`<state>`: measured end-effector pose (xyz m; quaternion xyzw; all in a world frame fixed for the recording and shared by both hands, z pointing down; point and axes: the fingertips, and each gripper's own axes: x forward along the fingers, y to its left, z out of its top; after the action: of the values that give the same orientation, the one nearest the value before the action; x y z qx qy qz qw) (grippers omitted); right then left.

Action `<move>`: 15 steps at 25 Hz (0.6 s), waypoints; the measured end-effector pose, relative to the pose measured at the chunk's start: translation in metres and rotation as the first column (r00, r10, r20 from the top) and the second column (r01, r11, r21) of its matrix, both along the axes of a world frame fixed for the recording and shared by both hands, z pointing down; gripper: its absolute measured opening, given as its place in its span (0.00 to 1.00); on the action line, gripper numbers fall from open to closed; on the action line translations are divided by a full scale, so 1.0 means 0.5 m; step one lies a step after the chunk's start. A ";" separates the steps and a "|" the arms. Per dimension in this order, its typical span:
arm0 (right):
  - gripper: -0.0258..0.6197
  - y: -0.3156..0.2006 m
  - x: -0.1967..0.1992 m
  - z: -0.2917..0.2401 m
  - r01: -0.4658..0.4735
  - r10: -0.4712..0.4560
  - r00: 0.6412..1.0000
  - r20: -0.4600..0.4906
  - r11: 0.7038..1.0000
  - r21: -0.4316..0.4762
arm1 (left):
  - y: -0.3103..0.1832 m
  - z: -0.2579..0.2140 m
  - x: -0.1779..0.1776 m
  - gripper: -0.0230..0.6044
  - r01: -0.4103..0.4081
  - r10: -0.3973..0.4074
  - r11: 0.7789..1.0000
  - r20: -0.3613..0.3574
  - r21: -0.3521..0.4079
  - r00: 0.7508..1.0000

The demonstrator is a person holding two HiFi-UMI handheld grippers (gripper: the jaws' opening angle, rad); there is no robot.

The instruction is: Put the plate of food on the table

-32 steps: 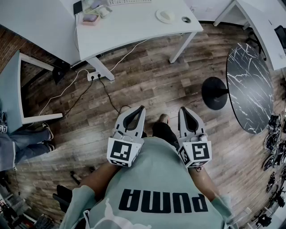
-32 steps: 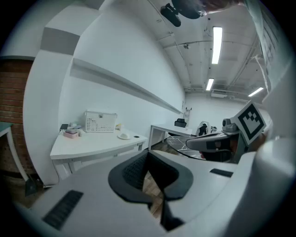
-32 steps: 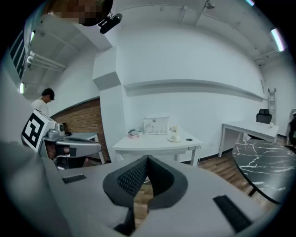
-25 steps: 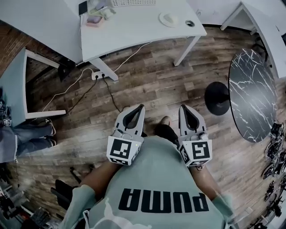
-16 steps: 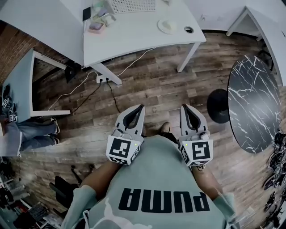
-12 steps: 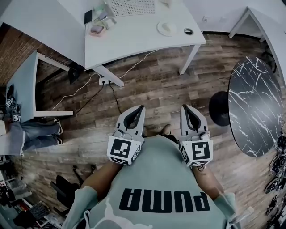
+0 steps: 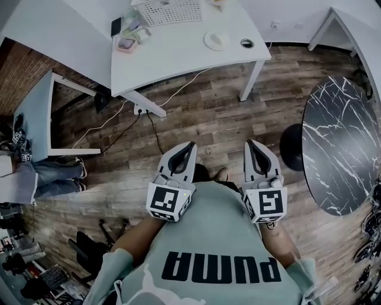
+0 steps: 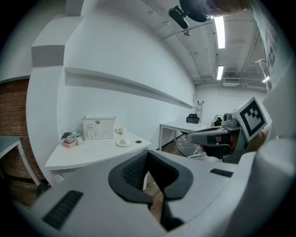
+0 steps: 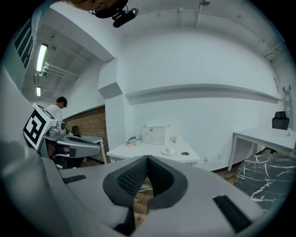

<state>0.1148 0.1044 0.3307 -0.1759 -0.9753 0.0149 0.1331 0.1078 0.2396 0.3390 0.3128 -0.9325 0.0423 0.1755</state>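
Plate of food (image 7: 216,40) noted on white counter (image 7: 178,53), well apart from left gripper (image 7: 188,146) and right gripper (image 7: 251,145), jaws closed on nothing; approach judged in hand, jaws to be opened next.

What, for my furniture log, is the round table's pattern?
Round table: black marble, white veins; head view shows best.

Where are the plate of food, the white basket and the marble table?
plate of food (image 7: 208,41): head view, left rim of the plate.
white basket (image 7: 174,11): head view, middle of its perforated face.
marble table (image 7: 336,143): head view, bare middle of the dark top.
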 end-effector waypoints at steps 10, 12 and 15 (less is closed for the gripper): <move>0.04 -0.035 -0.057 0.030 -0.047 0.048 0.998 -0.043 0.999 0.022 | -0.067 0.023 -0.083 0.05 -0.078 0.078 0.996 -0.020 0.034 0.997; 0.04 -0.042 -0.078 0.034 -0.065 0.066 0.996 -0.052 0.998 0.024 | -0.082 0.023 -0.112 0.05 -0.103 0.104 0.994 -0.015 0.041 0.994; 0.04 -0.052 -0.118 0.037 -0.088 0.089 0.994 -0.061 0.996 0.033 | -0.097 0.025 -0.162 0.05 -0.129 0.129 0.990 -0.006 0.057 0.992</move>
<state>0.0556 0.0782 0.3492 -0.1299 -0.9776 0.0113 0.1652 0.0270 0.1912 0.3514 0.3775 -0.9102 0.0255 0.1682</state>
